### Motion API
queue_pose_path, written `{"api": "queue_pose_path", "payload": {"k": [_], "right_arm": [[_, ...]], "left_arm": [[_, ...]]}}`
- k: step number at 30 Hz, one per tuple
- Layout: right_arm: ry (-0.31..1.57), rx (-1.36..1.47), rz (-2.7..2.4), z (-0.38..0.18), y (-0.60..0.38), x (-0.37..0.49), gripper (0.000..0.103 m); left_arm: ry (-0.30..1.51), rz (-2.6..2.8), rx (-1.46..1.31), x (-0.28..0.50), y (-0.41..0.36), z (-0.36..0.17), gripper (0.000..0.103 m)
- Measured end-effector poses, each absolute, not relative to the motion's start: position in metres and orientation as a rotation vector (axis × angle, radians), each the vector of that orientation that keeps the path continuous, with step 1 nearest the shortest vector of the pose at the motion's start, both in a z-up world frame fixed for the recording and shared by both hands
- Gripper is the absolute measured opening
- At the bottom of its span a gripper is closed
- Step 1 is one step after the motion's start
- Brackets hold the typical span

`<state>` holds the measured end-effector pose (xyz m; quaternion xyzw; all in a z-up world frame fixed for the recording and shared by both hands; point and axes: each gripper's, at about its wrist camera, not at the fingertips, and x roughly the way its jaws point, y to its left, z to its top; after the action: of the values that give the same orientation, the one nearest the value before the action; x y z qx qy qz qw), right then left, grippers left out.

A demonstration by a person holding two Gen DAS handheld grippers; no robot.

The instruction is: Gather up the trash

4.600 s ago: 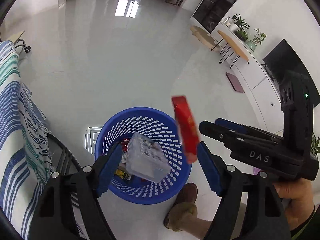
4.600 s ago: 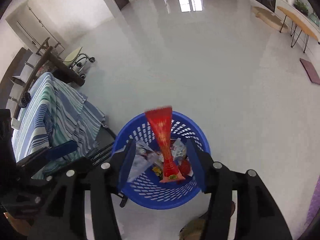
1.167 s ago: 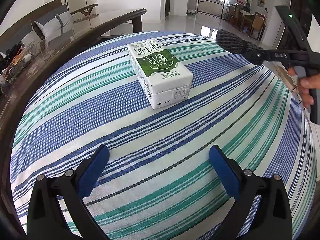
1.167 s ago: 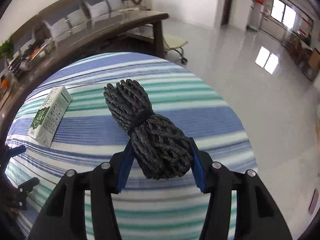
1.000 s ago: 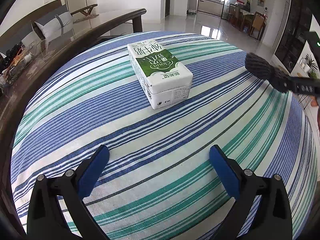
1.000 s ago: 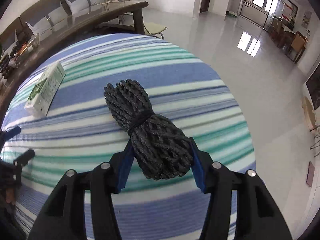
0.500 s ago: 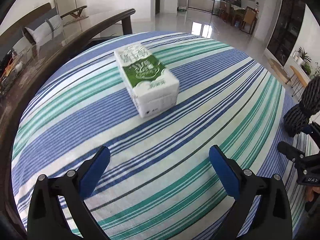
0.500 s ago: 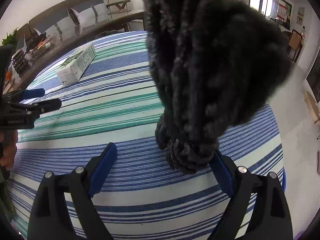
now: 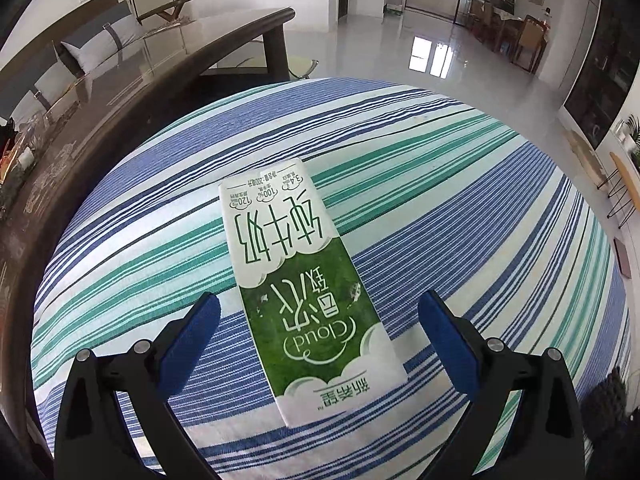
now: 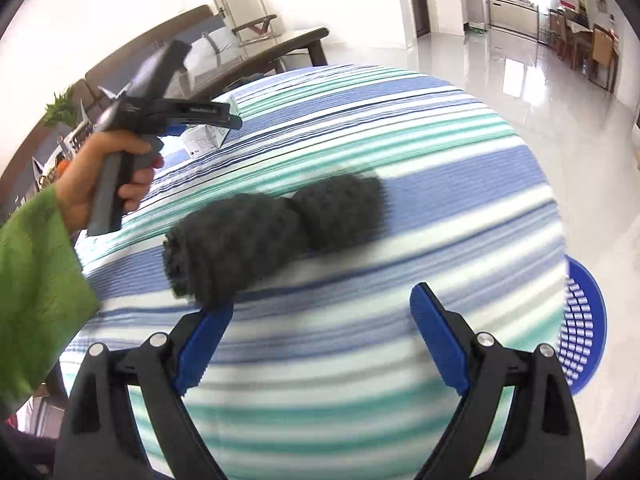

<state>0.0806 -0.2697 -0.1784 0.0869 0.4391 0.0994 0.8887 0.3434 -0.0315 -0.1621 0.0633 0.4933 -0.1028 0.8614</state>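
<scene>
Milk carton (image 9: 308, 288) lies flat on the striped tablecloth (image 9: 460, 208), long axis running away from my left gripper (image 9: 320, 334), near end already between my two blue pads, far end well ahead of them. Left jaws stand wide, neither pad touching the carton, a clear gap on each side. I judge the carton light, likely empty, with thin card walls that dent under a hard squeeze; the printed skin looks smooth and a bit slippery. Best hold is across the narrow width near the middle of its length, pads flat on the two long side faces, so it does not swing from one end. My right gripper (image 10: 322, 338) is also wide, jaws just opened, nothing pinched. The dark rope bundle (image 10: 272, 236) lies on the cloth ahead of it, blurred, near end just beyond my left-hand pad and maybe brushing it, cannot tell. The bundle runs crosswise, off toward the left side of my jaws rather than centred. It looks soft, squashy and grippy, no break risk; grab it at the tied waist. The blue basket (image 10: 580, 328) sits on the floor past the table edge, out beyond my right-hand pad.
</scene>
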Motion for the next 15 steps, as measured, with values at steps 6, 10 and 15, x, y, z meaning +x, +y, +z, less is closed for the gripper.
{"api": "queue_pose_path", "payload": {"k": [6, 10, 15], "right_arm": [[0.921, 0.232, 0.210, -0.163, -0.281, 0.057, 0.088], [0.919, 0.243, 0.199, -0.155, -0.282, 0.055, 0.088], [0.923, 0.305, 0.214, -0.155, -0.251, 0.094, 0.088]], "left_arm": [[1.030, -0.213, 0.148, 0.346, -0.032, -0.169, 0.085], [0.997, -0.250, 0.131, 0.341, -0.030, -0.165, 0.053], [0.991, -0.297, 0.192, 0.312, -0.028, -0.159, 0.049]]}}
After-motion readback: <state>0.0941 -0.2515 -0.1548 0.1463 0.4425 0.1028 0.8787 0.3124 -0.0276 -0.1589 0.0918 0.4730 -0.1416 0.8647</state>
